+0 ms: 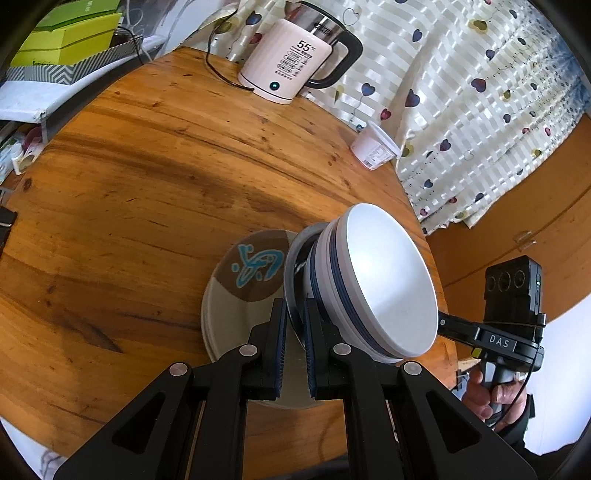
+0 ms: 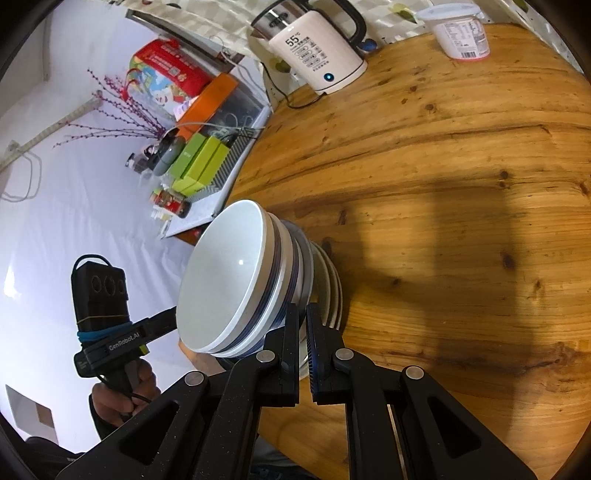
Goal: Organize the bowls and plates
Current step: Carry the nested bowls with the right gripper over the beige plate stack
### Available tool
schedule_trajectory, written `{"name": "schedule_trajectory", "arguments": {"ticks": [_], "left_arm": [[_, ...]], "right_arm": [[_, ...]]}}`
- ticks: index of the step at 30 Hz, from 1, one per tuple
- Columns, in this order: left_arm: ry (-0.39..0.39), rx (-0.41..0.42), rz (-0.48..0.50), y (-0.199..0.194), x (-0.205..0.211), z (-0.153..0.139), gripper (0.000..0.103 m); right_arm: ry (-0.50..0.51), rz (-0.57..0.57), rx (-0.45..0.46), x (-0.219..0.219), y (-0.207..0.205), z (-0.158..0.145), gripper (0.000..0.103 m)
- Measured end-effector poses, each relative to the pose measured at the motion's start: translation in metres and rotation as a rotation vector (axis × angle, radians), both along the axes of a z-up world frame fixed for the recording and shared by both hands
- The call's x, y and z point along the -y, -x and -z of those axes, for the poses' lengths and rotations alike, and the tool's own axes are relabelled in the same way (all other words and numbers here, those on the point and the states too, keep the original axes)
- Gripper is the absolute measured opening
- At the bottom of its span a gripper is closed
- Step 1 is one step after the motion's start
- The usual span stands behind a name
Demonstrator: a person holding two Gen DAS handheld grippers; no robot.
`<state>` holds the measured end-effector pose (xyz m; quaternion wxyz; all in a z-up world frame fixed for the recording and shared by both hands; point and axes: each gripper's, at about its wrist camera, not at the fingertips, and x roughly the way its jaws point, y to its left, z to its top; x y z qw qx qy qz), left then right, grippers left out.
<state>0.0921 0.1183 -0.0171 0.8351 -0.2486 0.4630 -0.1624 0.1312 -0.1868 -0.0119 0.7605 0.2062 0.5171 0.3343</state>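
Stacked white bowls with blue bands (image 1: 388, 280) (image 2: 229, 280) sit in a shallow metal dish (image 1: 291, 258) (image 2: 307, 258). My left gripper (image 1: 294, 306) is shut on one rim of that dish, and my right gripper (image 2: 303, 310) is shut on the opposite rim. Directly under the dish lies a stack of beige plates (image 1: 255, 269) (image 2: 334, 291), the top one with a brown centre and a teal figure. I cannot tell whether the dish touches them. Each view shows the other gripper's handle (image 1: 511, 343) (image 2: 107, 343) in a person's hand, its fingertips hidden behind the bowls.
The round wooden table (image 1: 147, 166) (image 2: 443, 184) carries a pink-white electric kettle (image 1: 295, 55) (image 2: 317, 48) with its cord at the far edge, and a white yogurt tub (image 1: 373, 147) (image 2: 461, 33). A heart-patterned curtain (image 1: 480, 110) hangs beside it. Green boxes (image 1: 66, 37) (image 2: 199, 162) sit on a shelf beyond the table.
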Motion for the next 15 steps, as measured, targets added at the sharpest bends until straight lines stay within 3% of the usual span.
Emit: {"name": "schedule_trajectory", "arguments": {"ticks": [15], "left_arm": [[-0.004, -0.018, -0.034, 0.003, -0.01, 0.005, 0.008]], "right_arm": [[0.0, -0.028, -0.013, -0.012, -0.003, 0.007, 0.007]]}}
